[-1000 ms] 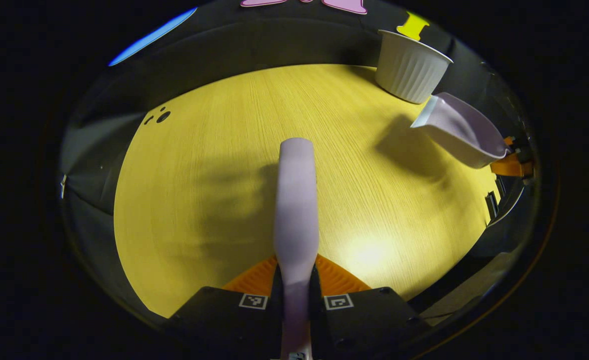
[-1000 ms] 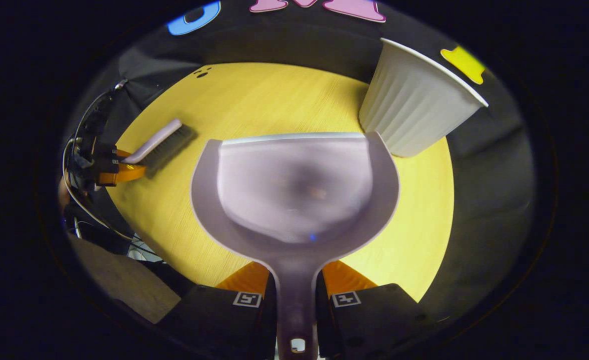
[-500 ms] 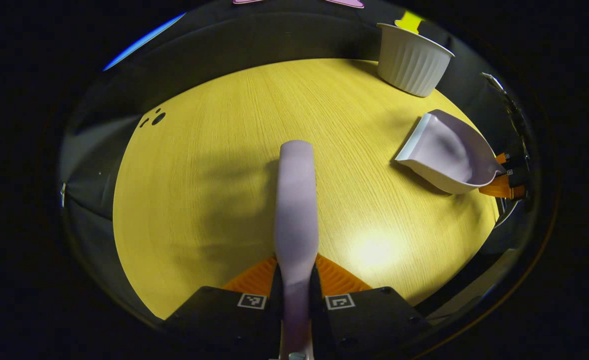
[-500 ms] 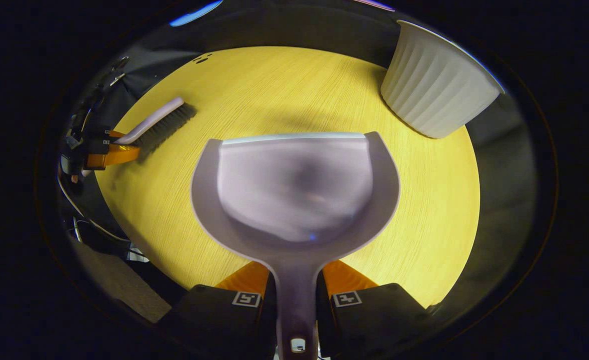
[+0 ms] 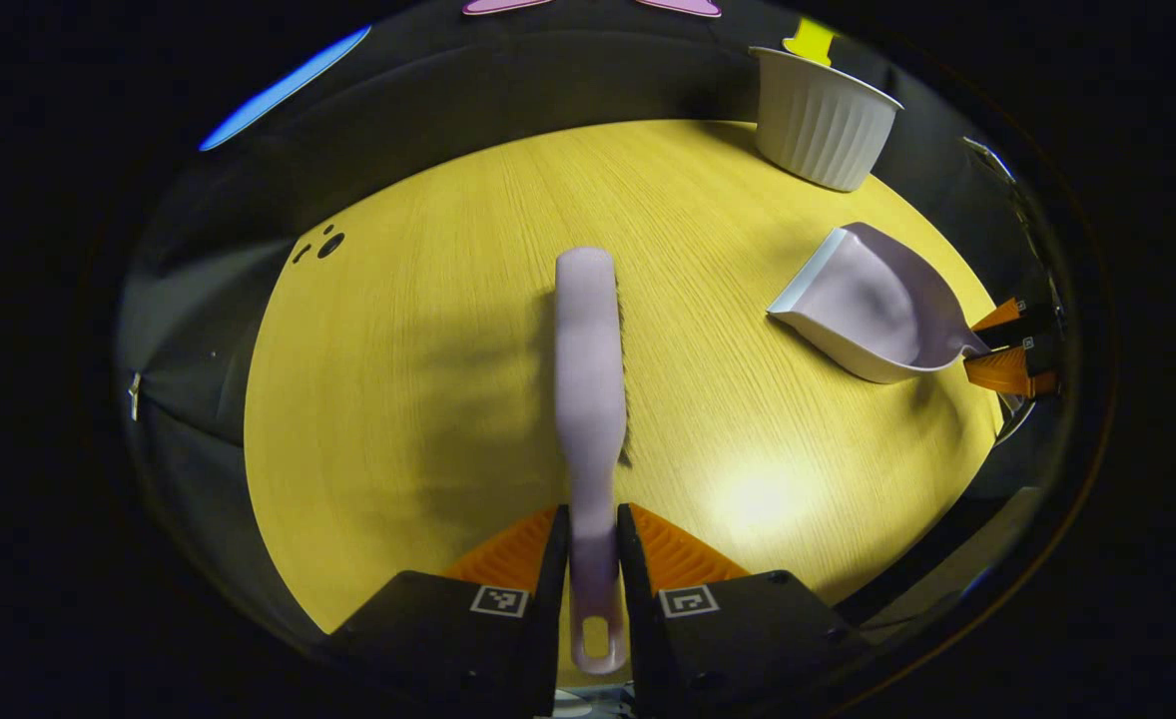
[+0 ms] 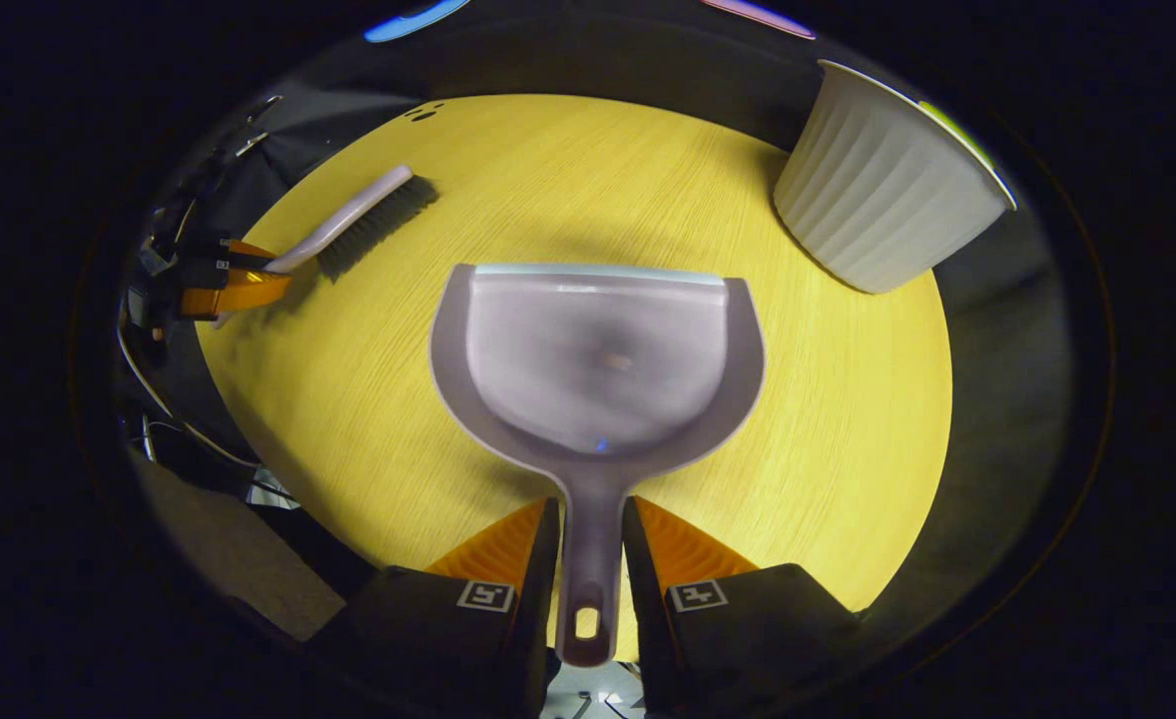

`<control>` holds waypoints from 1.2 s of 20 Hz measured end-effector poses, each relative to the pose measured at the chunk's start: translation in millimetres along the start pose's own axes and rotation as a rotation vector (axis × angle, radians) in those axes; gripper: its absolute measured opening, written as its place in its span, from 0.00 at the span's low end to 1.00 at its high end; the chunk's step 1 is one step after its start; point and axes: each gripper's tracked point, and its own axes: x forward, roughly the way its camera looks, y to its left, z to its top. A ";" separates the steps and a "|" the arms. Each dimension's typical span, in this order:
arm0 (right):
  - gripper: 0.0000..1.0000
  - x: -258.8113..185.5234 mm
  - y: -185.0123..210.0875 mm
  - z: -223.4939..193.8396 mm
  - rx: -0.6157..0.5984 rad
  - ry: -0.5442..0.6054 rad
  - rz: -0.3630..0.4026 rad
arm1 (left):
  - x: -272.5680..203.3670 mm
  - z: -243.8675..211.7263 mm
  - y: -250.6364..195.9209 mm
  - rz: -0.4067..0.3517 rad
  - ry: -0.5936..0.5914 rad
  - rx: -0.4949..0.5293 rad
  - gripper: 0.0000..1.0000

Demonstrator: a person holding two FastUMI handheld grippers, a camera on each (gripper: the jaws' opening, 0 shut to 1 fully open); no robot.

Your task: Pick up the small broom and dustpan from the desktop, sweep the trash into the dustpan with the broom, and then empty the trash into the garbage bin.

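My left gripper (image 5: 590, 559) brackets the broom (image 5: 588, 369) handle, apparently just loosened; my right gripper (image 6: 588, 559) likewise flanks the dustpan (image 6: 596, 359) handle. Both lie on the table (image 6: 848, 399); the garbage bin (image 6: 882, 195) stands at two o'clock.

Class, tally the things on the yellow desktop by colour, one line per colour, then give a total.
Lilac: 2, the broom and the dustpan
White: 1, the ribbed garbage bin
Total: 3
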 end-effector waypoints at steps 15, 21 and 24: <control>0.41 -170.4 38.2 117.3 0.088 -0.616 -0.055 | -178.3 104.6 7.2 0.029 -0.674 -0.099 0.29; 0.40 -232.9 47.1 147.9 0.102 -0.822 -0.130 | -236.7 116.1 13.6 0.035 -0.840 -0.103 0.34; 0.37 -252.1 50.4 155.9 0.092 -0.876 -0.146 | -245.8 116.5 12.8 0.034 -0.861 -0.098 0.34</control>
